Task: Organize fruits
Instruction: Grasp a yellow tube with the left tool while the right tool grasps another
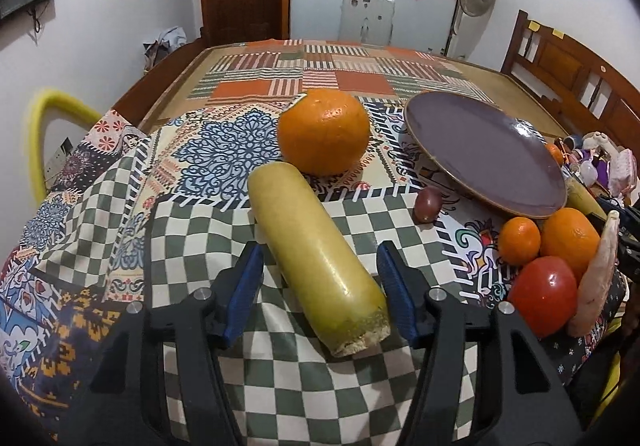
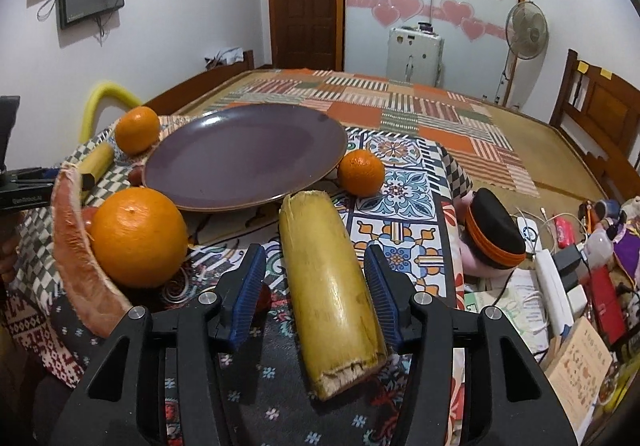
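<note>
In the left wrist view my left gripper [image 1: 319,252] straddles a yellow-green cane piece [image 1: 320,266] lying on the checked cloth. Cloth shows between the left pad and the cane, so the jaws are open. In the right wrist view my right gripper [image 2: 314,250] straddles a second cane piece [image 2: 332,286]. Its right pad is close to the cane and a gap shows at the left pad, so it is open too. A purple plate [image 2: 240,157] lies bare behind it. Oranges [image 1: 324,129] [image 2: 138,236] and a tangerine [image 2: 361,171] sit around the plate.
A pink rind wedge [image 2: 76,246], a red fruit [image 1: 544,292] and a small dark fruit [image 1: 428,203] lie near the plate. A black-and-orange hat [image 2: 496,234], a power strip [image 2: 554,286] and books crowd the right. A patchwork-covered bed stretches behind.
</note>
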A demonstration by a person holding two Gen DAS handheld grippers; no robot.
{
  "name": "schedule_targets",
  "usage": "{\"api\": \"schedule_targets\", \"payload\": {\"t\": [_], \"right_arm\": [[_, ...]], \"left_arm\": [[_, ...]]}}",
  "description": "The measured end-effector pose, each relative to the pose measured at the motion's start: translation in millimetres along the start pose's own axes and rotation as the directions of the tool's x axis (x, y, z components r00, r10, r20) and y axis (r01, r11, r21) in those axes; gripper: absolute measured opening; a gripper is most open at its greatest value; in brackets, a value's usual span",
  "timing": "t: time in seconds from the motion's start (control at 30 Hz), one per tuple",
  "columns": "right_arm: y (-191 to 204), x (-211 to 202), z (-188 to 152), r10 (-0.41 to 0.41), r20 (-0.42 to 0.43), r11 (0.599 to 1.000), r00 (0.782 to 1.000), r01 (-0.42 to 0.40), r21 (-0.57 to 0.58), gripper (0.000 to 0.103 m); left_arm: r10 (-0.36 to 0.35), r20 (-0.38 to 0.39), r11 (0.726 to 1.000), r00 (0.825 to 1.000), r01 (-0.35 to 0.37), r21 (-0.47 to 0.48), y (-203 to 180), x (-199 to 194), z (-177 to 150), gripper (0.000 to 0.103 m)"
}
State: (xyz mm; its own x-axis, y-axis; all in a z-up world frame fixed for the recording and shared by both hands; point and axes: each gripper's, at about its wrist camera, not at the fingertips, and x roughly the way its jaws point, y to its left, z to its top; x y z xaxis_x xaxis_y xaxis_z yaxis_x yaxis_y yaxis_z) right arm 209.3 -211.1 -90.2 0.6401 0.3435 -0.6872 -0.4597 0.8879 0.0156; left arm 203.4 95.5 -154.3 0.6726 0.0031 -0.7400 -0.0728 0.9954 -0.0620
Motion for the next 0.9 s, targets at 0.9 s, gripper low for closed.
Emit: {"api": "schedule_targets", "payload": {"t": [0.9], "right_arm": [[-26,-14,-12,0.015,-0.068,0.997,0.998,-0.01,0.073,0.037]], "left_arm": [[-0.043,-0.108,0.985,0.993,0.06,0.164,-24,-37,-36,0.041]]}}
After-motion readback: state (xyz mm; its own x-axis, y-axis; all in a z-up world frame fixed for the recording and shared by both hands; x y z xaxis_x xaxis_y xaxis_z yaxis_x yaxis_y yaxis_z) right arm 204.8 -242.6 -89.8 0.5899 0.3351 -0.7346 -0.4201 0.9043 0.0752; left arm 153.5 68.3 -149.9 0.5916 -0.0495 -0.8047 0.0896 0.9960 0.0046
